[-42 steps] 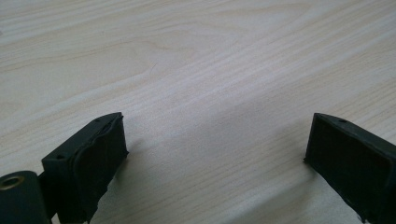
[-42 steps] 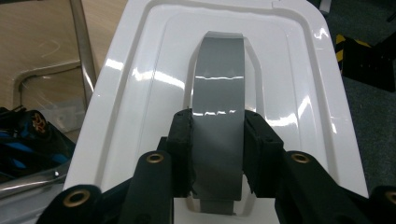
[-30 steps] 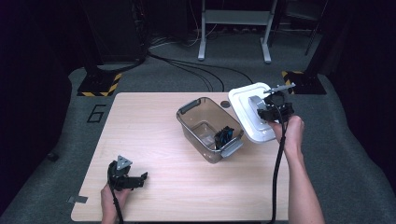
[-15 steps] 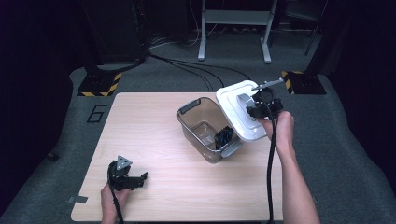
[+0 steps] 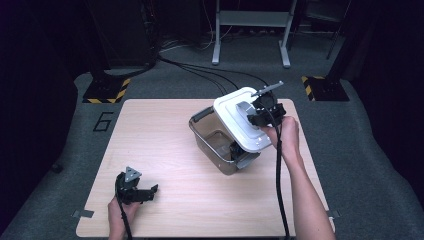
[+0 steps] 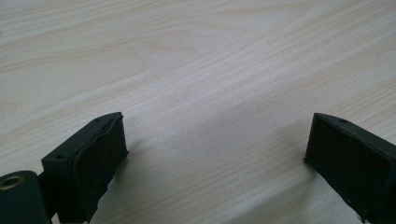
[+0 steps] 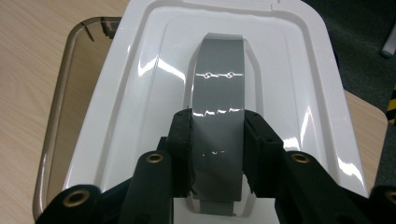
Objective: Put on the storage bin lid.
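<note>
White lid (image 5: pixel 239 126) carried by its grey handle (image 7: pixel 218 116), tilted over the clear bin (image 5: pixel 216 142) on the surface (image 5: pixel 165 150).

Rigid, light, glossy and likely slippery; best taken at the handle, where the right tool (image 7: pixel 217 140) sits clamped; left tool (image 6: pixel 215 154) resting apart, holding nothing; high view gives lid over bin rim; right gripper view gives pads pressing both handle sides.

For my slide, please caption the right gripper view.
Right gripper clamps the white lid's grey handle over the clear container.
</note>
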`<act>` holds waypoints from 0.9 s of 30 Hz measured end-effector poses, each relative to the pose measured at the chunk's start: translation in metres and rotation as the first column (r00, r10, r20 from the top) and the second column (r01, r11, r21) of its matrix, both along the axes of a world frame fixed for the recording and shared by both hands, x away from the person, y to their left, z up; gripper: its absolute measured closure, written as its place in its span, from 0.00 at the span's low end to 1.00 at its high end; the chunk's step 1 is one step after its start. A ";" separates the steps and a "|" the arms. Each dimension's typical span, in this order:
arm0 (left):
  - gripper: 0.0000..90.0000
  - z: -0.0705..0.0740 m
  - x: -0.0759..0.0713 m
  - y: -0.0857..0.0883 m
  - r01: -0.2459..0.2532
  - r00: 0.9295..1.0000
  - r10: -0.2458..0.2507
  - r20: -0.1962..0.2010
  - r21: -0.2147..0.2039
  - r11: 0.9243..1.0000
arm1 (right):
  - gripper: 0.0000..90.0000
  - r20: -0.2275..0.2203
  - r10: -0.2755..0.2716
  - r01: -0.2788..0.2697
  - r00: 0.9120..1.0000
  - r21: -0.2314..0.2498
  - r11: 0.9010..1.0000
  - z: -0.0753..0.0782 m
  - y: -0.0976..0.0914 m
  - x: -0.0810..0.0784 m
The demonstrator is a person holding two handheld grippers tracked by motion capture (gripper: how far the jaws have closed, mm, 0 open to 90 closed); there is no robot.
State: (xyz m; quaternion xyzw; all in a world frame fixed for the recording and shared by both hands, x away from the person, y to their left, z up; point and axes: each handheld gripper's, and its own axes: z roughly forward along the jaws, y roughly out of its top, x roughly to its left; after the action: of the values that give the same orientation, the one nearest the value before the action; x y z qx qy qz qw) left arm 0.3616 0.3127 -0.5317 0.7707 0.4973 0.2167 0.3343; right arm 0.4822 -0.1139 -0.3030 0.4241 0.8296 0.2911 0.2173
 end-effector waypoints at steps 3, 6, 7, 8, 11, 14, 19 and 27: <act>0.06 0.000 0.000 0.000 0.000 1.000 0.000 0.000 0.000 1.000 | 0.74 -0.008 0.019 -0.019 1.000 0.006 1.000 -0.001 0.009 0.001; 0.06 0.000 0.000 0.000 0.000 1.000 0.000 -0.001 0.000 1.000 | 0.74 -0.024 0.048 -0.048 0.999 0.008 0.999 -0.003 0.016 0.002; 0.06 0.000 0.000 0.000 0.004 1.000 -0.004 -0.001 0.001 1.000 | 0.74 -0.033 0.053 -0.053 0.998 0.007 0.999 -0.003 0.019 0.003; 0.06 0.000 0.000 0.000 0.002 1.000 -0.002 -0.001 0.001 1.000 | 0.74 -0.029 0.067 -0.066 0.997 0.008 0.998 -0.004 0.021 0.004; 0.06 0.000 0.000 0.000 0.002 1.000 -0.002 0.000 0.001 1.000 | 0.74 -0.048 0.087 -0.087 0.995 0.008 0.996 -0.008 0.030 0.005; 0.06 0.000 0.000 0.000 0.002 1.000 -0.002 0.000 0.001 1.000 | 0.74 -0.069 0.098 -0.098 0.993 -0.002 0.995 -0.010 0.036 0.007; 0.06 0.000 0.000 0.000 0.001 1.000 -0.001 0.000 0.001 1.000 | 0.74 -0.094 0.117 -0.118 0.989 -0.007 0.993 -0.015 0.047 0.009; 0.06 0.000 0.000 0.000 0.003 1.000 -0.003 0.001 0.000 1.000 | 0.74 -0.120 0.116 -0.121 0.986 -0.031 0.992 -0.021 0.062 0.010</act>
State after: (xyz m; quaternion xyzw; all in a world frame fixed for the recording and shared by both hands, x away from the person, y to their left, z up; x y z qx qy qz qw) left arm 0.3618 0.3128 -0.5317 0.7714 0.4960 0.2166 0.3346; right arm 0.4924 -0.0517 -0.3237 0.3862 0.8701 0.2622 0.1582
